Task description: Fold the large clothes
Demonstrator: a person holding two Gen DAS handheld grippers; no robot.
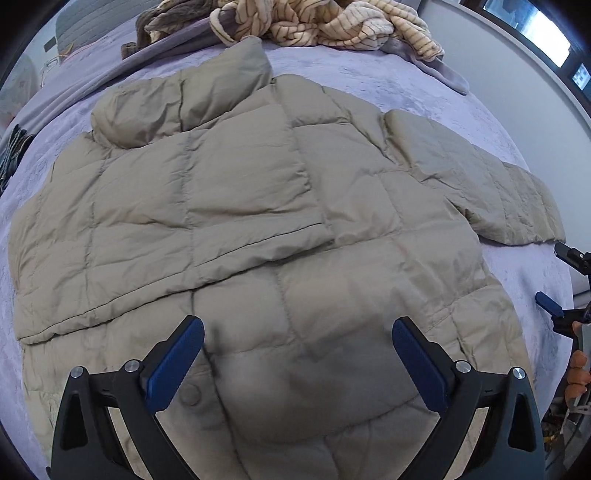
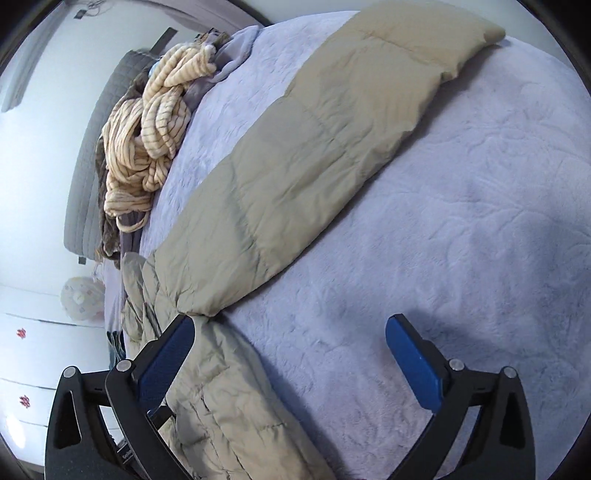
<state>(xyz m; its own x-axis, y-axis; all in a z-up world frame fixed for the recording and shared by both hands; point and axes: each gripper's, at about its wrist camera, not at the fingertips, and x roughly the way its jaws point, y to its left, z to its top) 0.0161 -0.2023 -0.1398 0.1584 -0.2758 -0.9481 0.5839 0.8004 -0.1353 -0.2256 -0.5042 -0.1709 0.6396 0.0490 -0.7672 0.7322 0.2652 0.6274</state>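
Puffer jacket (image 1: 258, 229), beige, quilted, lies spread flat on lavender bed cover (image 2: 461, 221); one sleeve folded across body, other sleeve (image 2: 295, 158) stretched out sideways, so I judge fold barely begun; second sleeve and body folds remain; my left gripper (image 1: 297, 354) hovers over hem, fingers released, nothing between; right gripper (image 2: 290, 354) fingers spread wide beside jacket edge, gripping nothing; striped garment (image 1: 332, 22) heaped at far end.
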